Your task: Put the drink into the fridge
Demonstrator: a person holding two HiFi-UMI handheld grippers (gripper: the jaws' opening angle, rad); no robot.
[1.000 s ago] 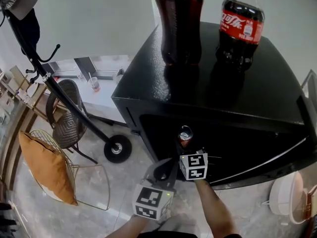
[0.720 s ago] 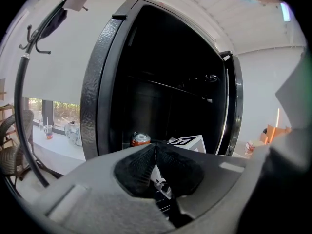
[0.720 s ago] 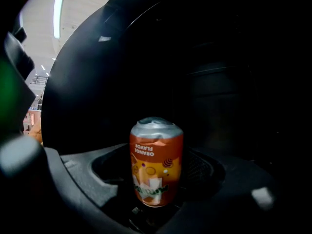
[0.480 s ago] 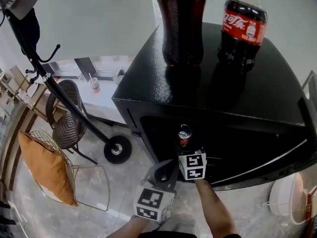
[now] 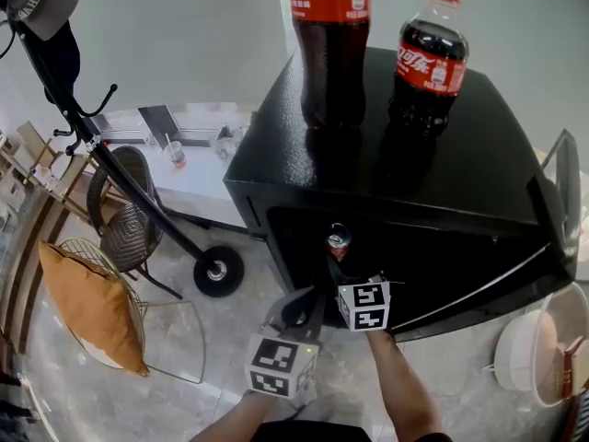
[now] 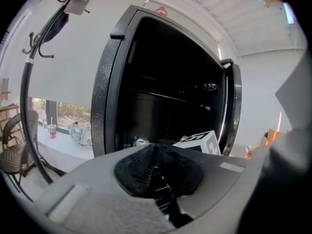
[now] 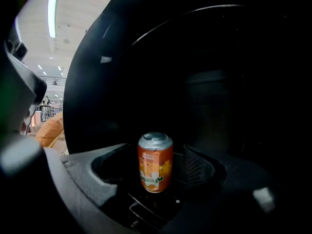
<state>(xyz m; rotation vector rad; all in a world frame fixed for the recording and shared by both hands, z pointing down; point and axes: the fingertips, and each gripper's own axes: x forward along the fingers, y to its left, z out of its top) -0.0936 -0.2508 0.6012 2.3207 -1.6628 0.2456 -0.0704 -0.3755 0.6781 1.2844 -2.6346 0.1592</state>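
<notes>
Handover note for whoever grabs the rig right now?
Left gripper: jaws together, empty, outside the open fridge.
Right gripper: reaching into the fridge, jaws apart either side of the orange can, seemingly not touching it.
Can: upright inside the fridge.
Done: can looks placed.
Left: draw the right gripper out without tipping the can, then probably close the door.
</notes>
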